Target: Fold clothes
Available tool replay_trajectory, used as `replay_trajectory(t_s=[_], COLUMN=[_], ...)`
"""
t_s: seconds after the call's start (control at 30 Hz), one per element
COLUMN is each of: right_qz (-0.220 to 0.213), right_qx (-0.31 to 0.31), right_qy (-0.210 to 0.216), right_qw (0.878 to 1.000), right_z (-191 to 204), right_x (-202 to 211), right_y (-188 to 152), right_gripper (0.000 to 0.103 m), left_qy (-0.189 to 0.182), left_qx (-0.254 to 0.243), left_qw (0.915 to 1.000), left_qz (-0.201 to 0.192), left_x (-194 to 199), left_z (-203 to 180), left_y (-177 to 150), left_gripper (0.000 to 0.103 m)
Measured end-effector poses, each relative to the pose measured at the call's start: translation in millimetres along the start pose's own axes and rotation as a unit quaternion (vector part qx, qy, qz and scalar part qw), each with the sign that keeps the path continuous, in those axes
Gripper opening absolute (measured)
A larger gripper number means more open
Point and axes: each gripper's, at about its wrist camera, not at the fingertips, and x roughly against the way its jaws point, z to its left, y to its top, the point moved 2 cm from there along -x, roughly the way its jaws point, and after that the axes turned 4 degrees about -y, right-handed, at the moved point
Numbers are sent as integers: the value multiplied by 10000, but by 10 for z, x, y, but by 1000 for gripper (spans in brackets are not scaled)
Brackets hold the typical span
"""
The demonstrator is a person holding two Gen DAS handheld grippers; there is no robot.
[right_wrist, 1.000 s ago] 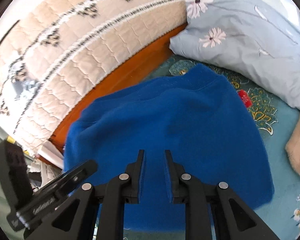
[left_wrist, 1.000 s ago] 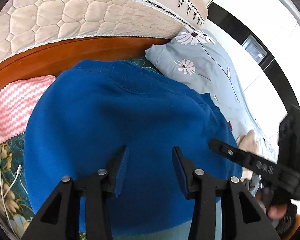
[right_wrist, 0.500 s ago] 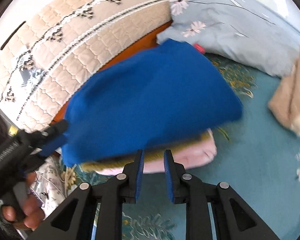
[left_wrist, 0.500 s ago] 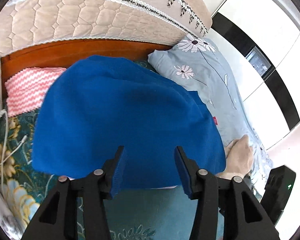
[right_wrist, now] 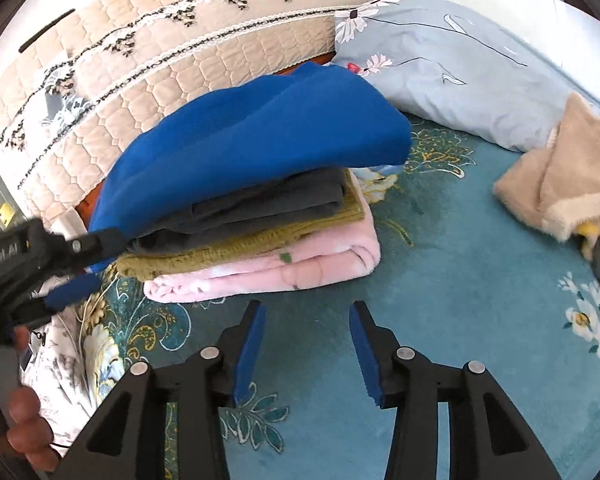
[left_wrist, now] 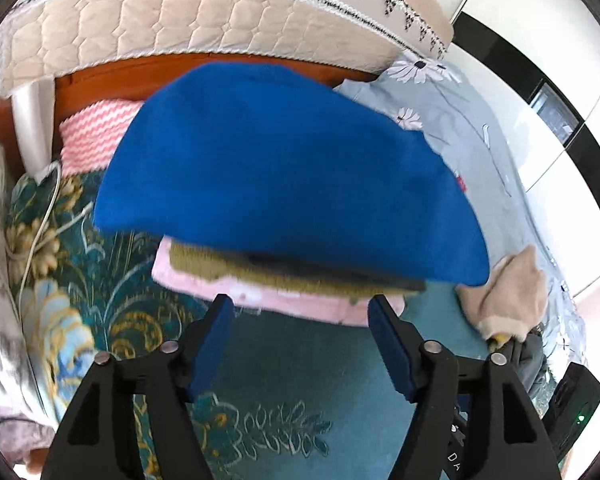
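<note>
My left gripper has jaws apart & opening, nothing btwn the pads, just teal floral bedspread under them. Right gripper same: jaws apart, opening, empty, over the bedspread.

Folded blue sweater sits on top of a stack: dark grey garment under it, then olive knit, then pink blanket at the bottom. Stack lies on the bedspread just ahead of both grippers, not touching either in the wrist views. A small red tag shows at the sweater's right edge, too small to read.

Writing: in right wrist view the left gripper's black body reads partly "…obot.AI", start cut off. In left wrist view, white "DA" on black at lower right, rest hidden.

Around: quilted beige headboard behind the stack, grey-blue flowered pillow to the right, beige fleece item near the pillow, pink zigzag cloth & white cable at left.
</note>
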Motion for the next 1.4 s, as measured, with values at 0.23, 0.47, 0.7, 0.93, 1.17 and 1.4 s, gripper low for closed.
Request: replay_trajectory(t_s=[0.23,0.47,0.7,0.93,1.17,1.4], right_qz=[-362,-401,-419,-532,-827,-943], right_qx=[-338,-549,-380,-250,67,275], right_qy=[-132,-349,-274,-232,-342,-589], right_qw=[9987,9971,9980,9980,9960,9934], right_z=[-121,-234,-155,-64,36,68], right_x=[128,156,177,236,343,383], right_y=[-21,-16,-16,-27,-27,-17], right_gripper=[53,53,53,53,53,53], left_qy=[769,1256,1258,1239,1339,1478], left_qx=[-24,-65,-463,-770,-1011,-1089], left_qw=[9970,9907,9899,9878,9842,9819], left_qz=[-102,-527,-452,-543,-570,-459], left_x=[8,97,179,268,229,117], left_z=[-56,-114,-278,-368,-373,-285], left_y=[-180,-305,-362,-401,-518,-551], left_gripper=[84,84,84,84,84,84])
